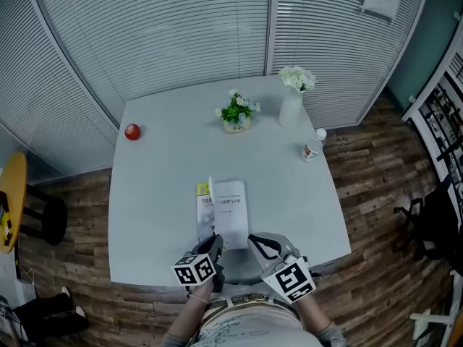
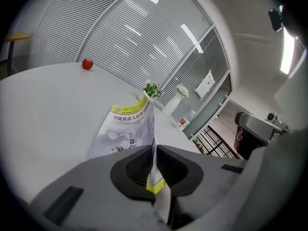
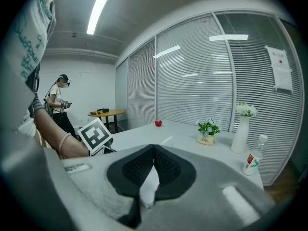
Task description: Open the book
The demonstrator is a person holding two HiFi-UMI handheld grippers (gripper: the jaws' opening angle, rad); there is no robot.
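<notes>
The left gripper [image 2: 154, 152] is clamped on the book [image 1: 228, 210], lifting its cover [image 2: 126, 129] off the table [image 1: 155, 186]. The right gripper [image 3: 153, 154] is pinched on the white pages [image 3: 149, 186].

Beyond the left gripper [image 1: 215, 243], slatted blinds [image 1: 181, 35] fill the far side; plank floor [image 1: 376, 172] surrounds the white table [image 1: 152, 194]

Left gripper [image 1: 215, 248] is clamped tight on the book [image 1: 226, 208] cover. Right gripper [image 1: 255, 241] sits just beside it, jaws pinched on a page corner, both tilted down.
</notes>
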